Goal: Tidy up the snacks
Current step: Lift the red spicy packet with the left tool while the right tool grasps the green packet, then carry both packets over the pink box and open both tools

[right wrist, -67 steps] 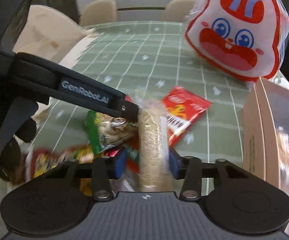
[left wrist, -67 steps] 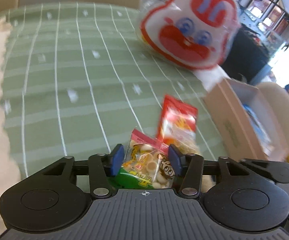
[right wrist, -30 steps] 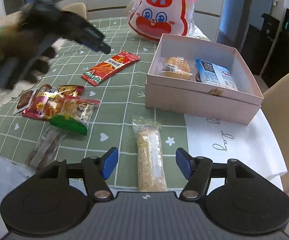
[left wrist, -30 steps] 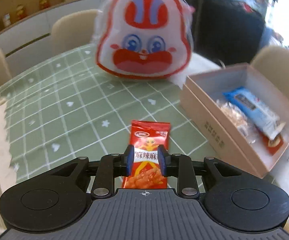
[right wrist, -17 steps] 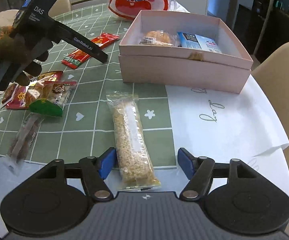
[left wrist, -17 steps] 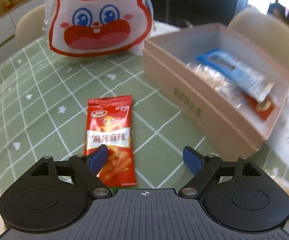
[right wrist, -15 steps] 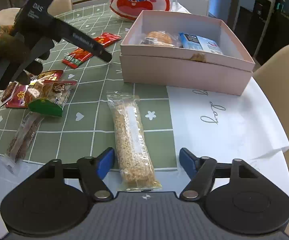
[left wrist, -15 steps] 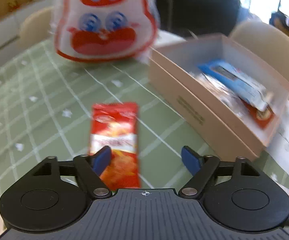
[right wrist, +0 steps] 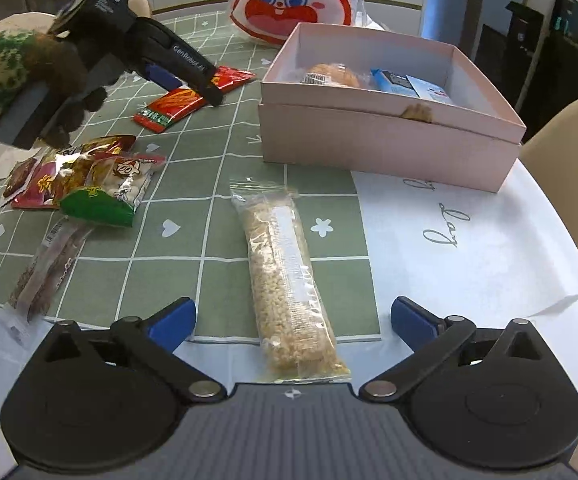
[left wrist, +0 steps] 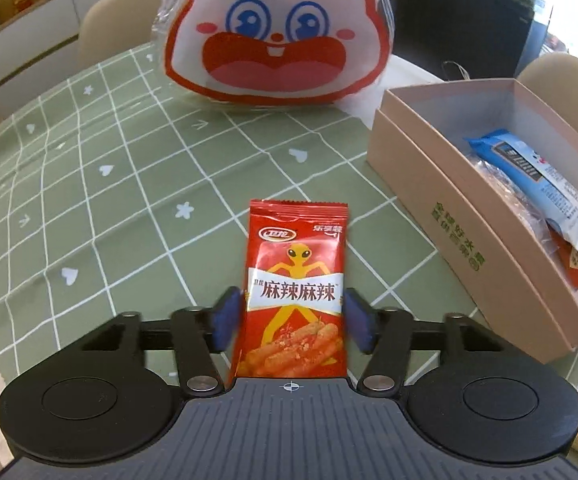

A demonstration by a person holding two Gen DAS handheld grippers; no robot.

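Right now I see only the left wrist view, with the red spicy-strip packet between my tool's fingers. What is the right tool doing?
Observer: The right tool is opening its jaws. They stand wide on either side of the clear-wrapped puffed rice bar and do not touch it.
Operator: Are there other loose snacks I can't see?
Observer: Yes, a pile of red and green snack packets lies on the green checked tablecloth, left of the bar in the right wrist view.
Operator: Anything nearer the edge?
Observer: A long clear packet of brown snack lies at the cloth's near edge.
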